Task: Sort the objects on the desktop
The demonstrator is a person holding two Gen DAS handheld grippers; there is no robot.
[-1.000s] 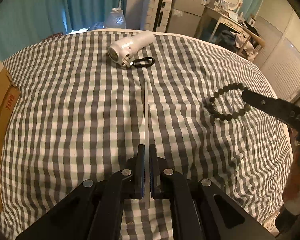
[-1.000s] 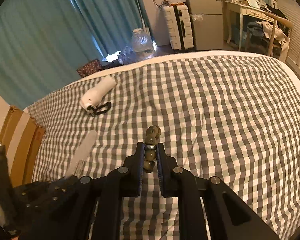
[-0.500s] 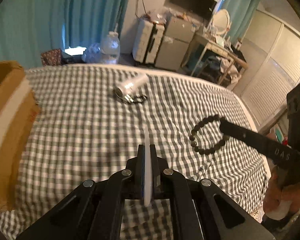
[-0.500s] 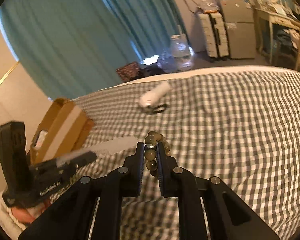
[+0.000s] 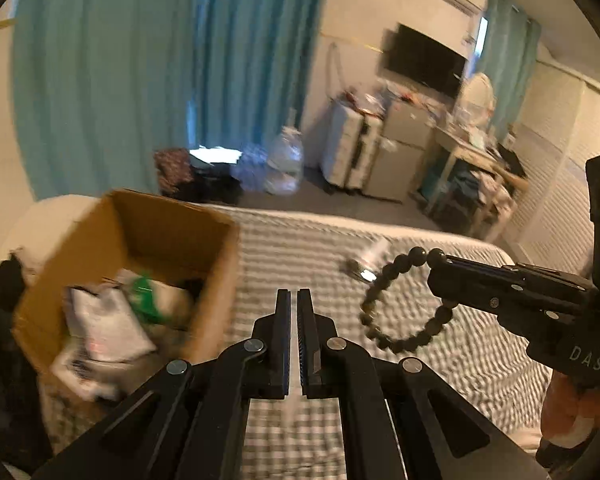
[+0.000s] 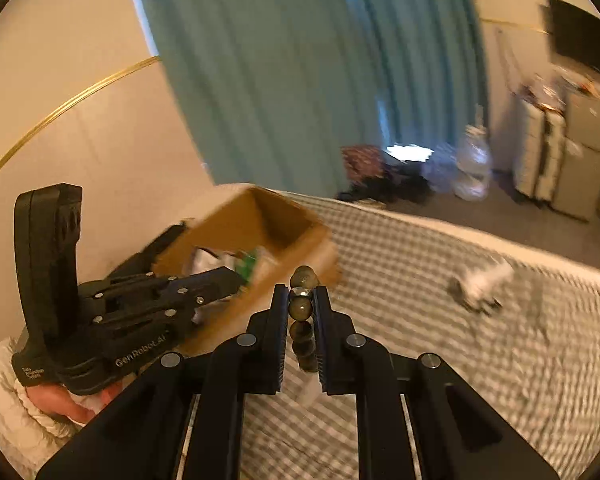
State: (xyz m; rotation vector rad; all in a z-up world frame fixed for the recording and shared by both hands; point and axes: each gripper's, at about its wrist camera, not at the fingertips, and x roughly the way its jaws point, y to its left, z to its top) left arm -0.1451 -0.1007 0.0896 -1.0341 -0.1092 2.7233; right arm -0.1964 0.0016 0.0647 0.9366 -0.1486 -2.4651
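"Two grippers in view. Where do they stand against the cardboard box [image 5: 168, 236]?"

"In the right wrist view the left gripper [image 6: 232, 280] reaches in from the left, and its tips overlap the box's [image 6: 276, 220] open top at the near rim. The right gripper [image 6: 301, 292] points just right of the box, over the checked bed cover [image 6: 440, 360]."

"How are the left jaws?"

"Pressed together in its own camera, with only a slit between them [image 5: 294, 296]. A pale sliver shows in that slit, too blurred to name."

"And the right one?"

"Closed on the bead bracelet [image 6: 301, 307]: one bead sits between the pads, one pokes out past the tips and the others trail back between the fingers. From the left wrist camera the bracelet [image 5: 417, 255] hangs as a ring from the right gripper's [image 5: 436, 268] tip, right of the box and above the cover [image 5: 440, 380]."

"What is in the box?"

"White packets and something green, all smeared."

"Anything else?"

"One white cylindrical thing [image 6: 484, 280] lies on the cover, well right of the box. A hand [image 6: 60, 400] in a pale quilted sleeve [image 6: 0, 392] grips the left gripper's handle, left of the box."
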